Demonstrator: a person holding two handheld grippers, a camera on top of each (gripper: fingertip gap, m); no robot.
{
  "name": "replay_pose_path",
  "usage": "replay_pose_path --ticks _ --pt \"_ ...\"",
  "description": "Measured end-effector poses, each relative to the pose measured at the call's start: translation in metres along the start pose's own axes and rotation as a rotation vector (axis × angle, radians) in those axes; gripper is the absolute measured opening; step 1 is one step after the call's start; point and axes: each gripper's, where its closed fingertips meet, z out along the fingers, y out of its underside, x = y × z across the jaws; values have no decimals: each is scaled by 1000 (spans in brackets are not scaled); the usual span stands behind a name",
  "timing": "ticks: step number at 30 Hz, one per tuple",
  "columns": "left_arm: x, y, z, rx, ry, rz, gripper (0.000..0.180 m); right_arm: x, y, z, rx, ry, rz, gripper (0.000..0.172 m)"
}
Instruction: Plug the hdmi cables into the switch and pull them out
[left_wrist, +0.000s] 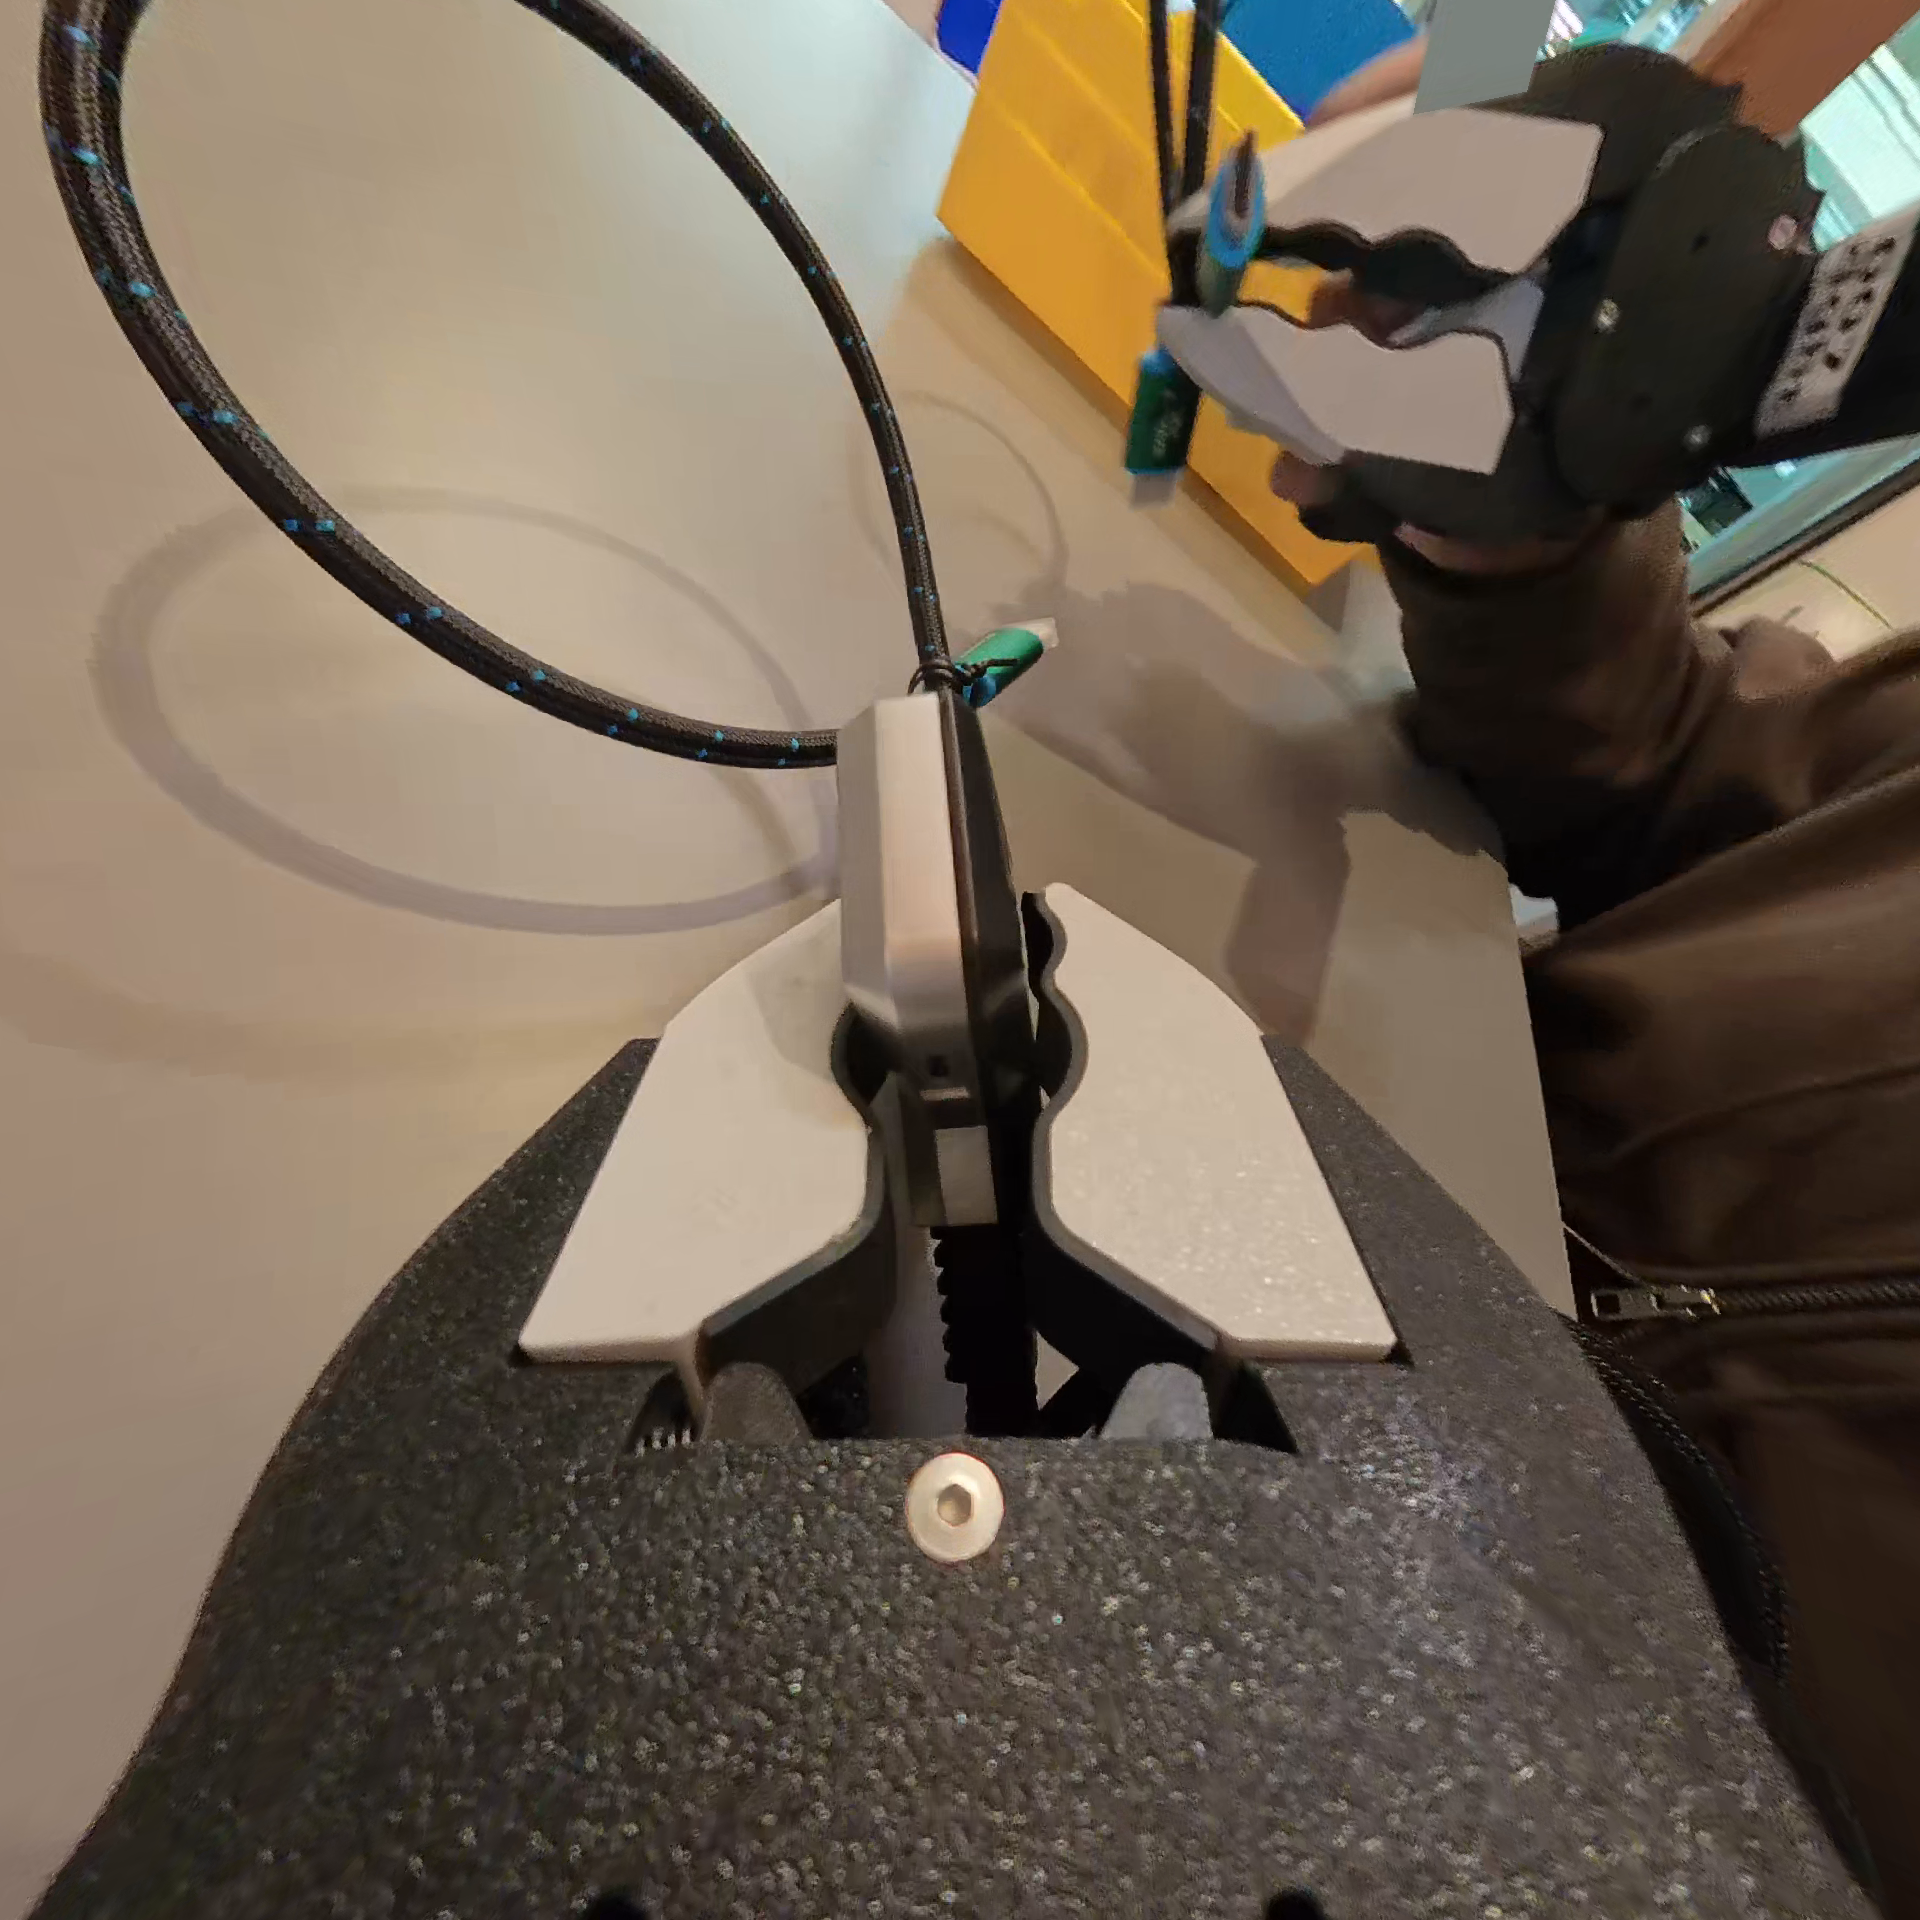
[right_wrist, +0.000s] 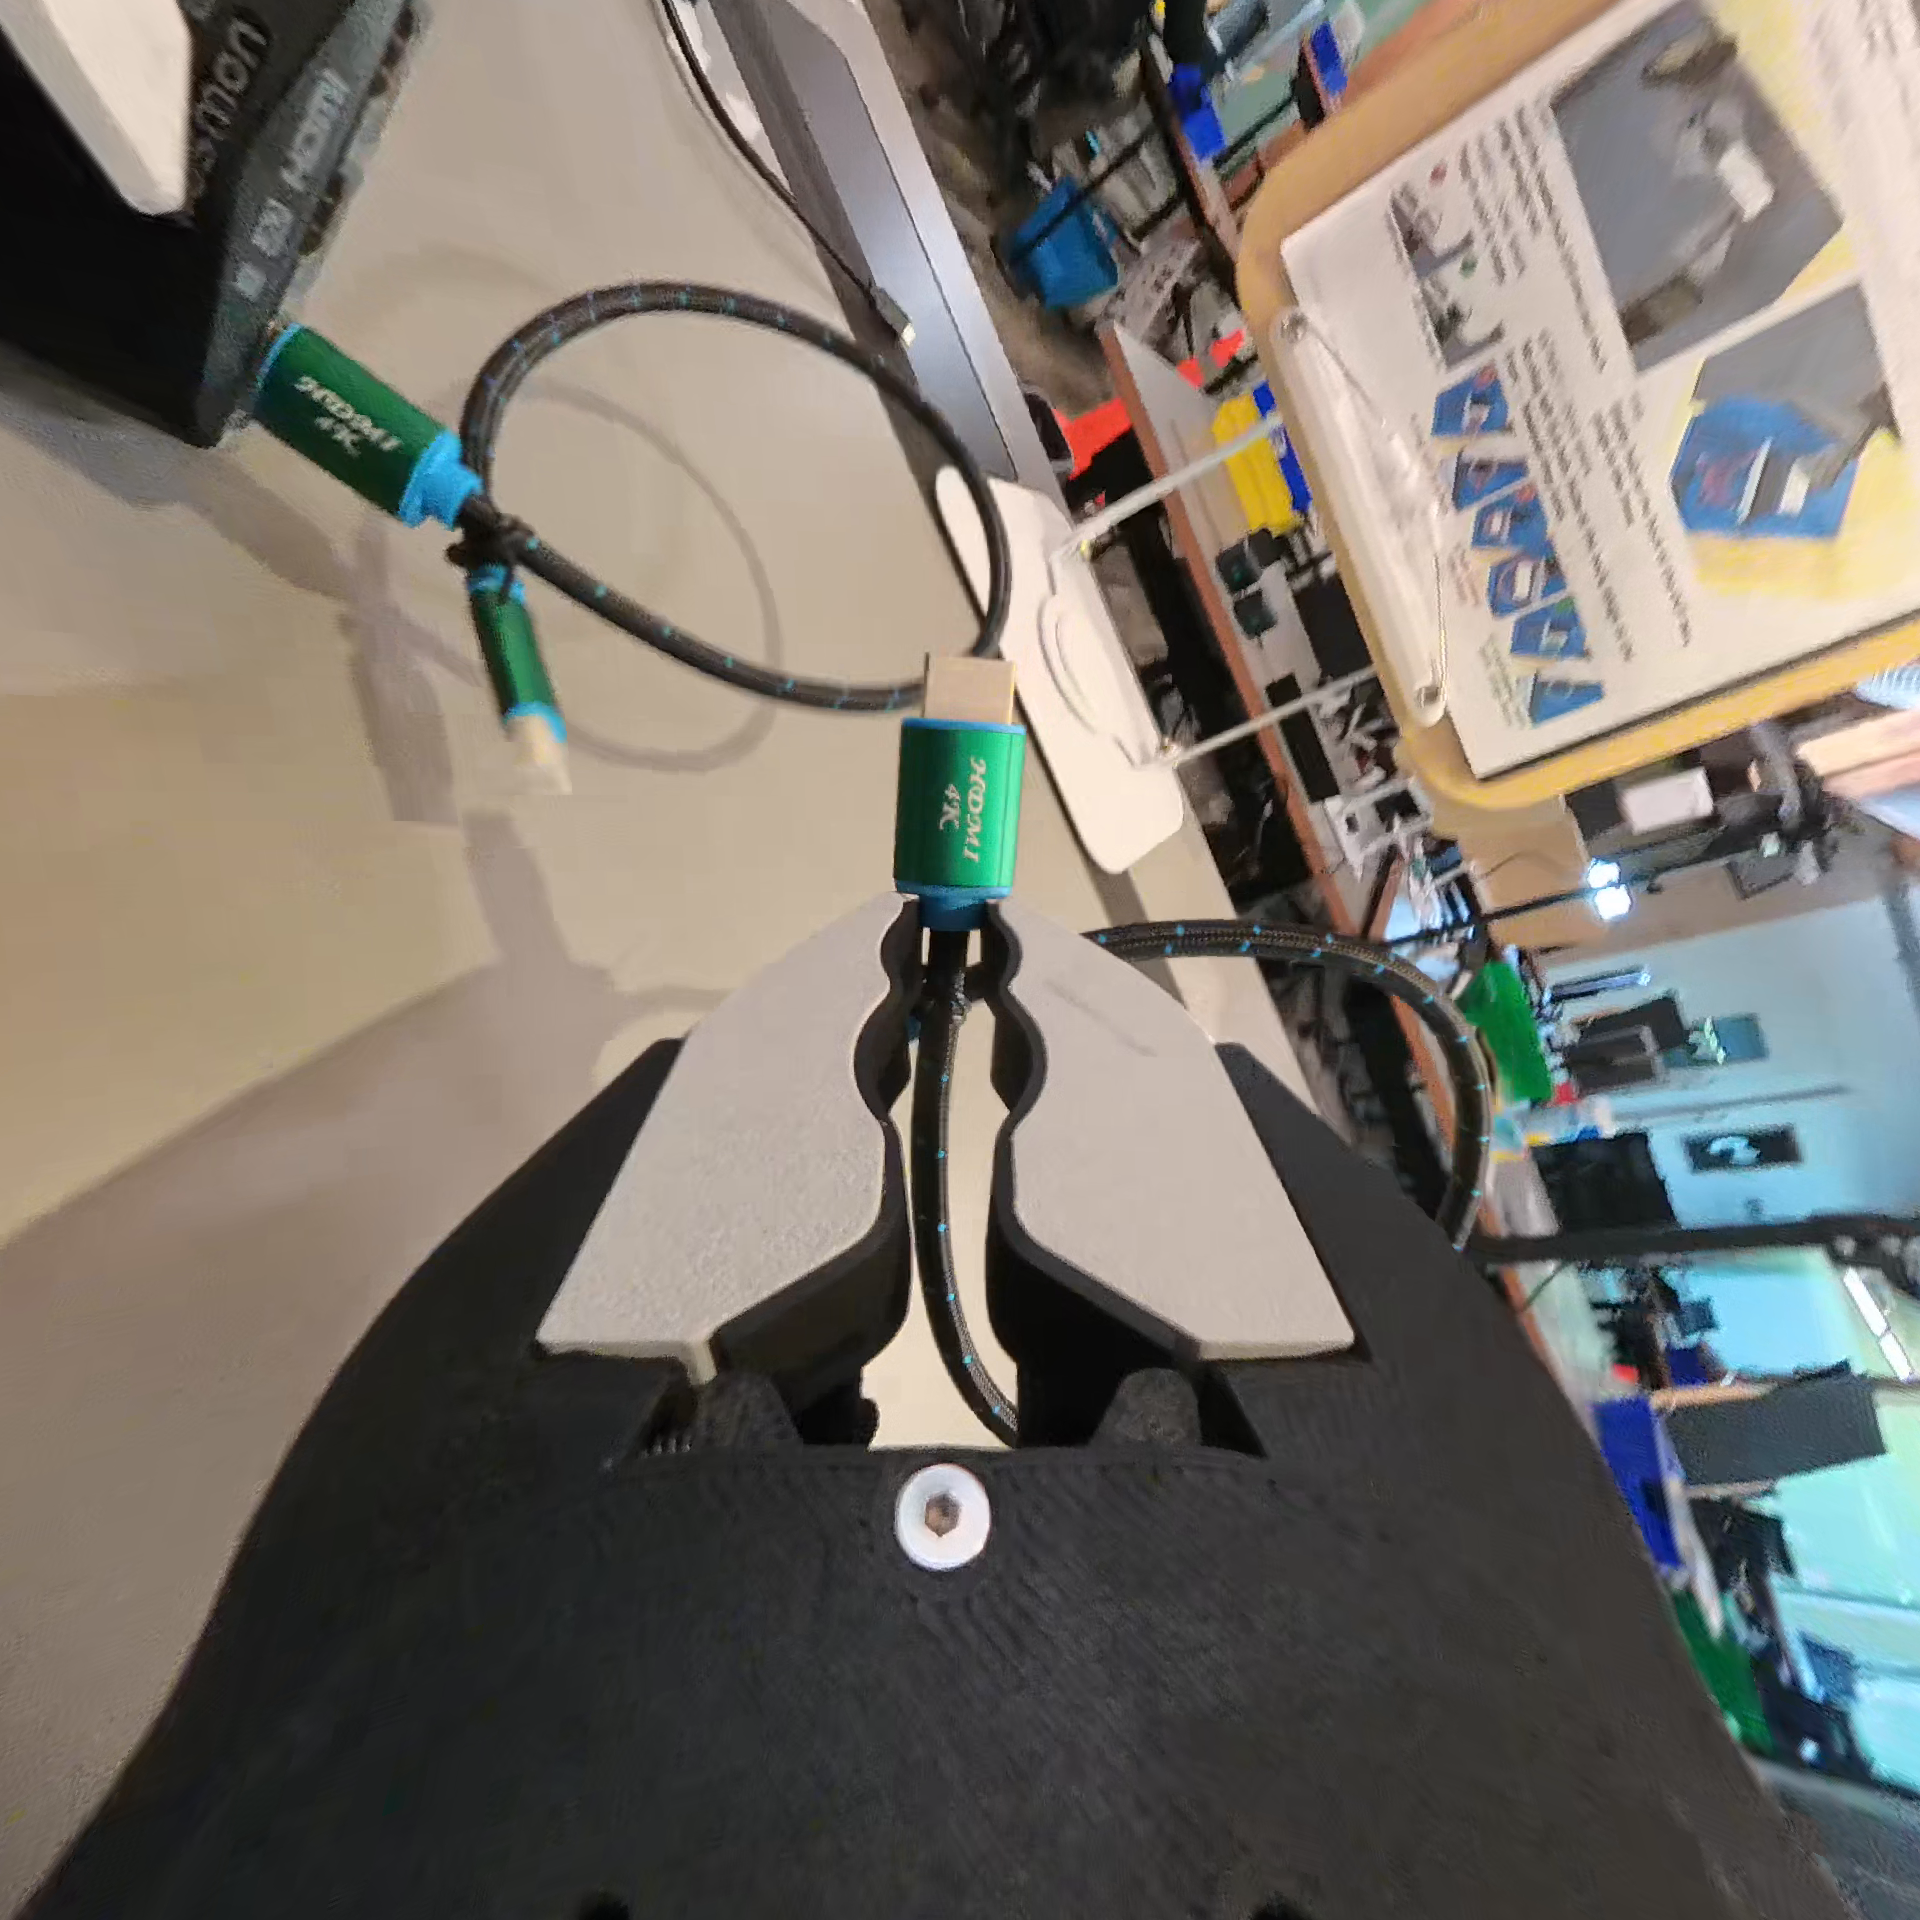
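- The left claw (left_wrist: 945, 904) is seen clamped on a flat grey-and-black box (left_wrist: 904, 831), held edge-on, its long axis running straight out along the fingers.
- At the box's far end a green connector (right_wrist: 343, 426) is seen plugged in. A black braided cable (left_wrist: 312, 530) with blue flecks is thrown out from there in a wide loop over the table (left_wrist: 416, 987).
- A smaller green connector (right_wrist: 514, 665) is found hanging just below that plugged end, tied to the cable and apart from both claws.
- The right claw (right_wrist: 951, 914) is closed on the blue collar behind a second green plug (right_wrist: 958, 805). The gold tip is pointed forward, in line with the fingers.
- From this plug the box is placed up and to the left, well apart. The plug's axis is not aimed at the box but past it, toward a white stand base (right_wrist: 1081, 748).
- The right claw is the nearer one to the free plug. The box is carried by the left alone.
- Open table is left between box and plug. A yellow bin (left_wrist: 1070, 208) is noted beyond the right claw, and the table edge lies on the far side of the plug from the box.
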Motion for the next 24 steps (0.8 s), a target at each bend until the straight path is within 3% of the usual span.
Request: replay_pose_path --ticks 5,11,17,21,24 --pt "-9 -2 -1 23 -38 -31 25 15 14 -59 -93 29 137 10" --pt "-5 2 4 4 -34 -30 25 75 31 -152 -184 77 217 10" --pt "-6 3 6 -5 -42 -32 25 90 142 -196 -514 36 310 10" --pt "-7 3 5 -2 -47 -39 25 70 203 -196 -598 -28 424 10" --pt "-8 3 5 0 -51 -40 25 62 219 -190 -589 -57 454 11"
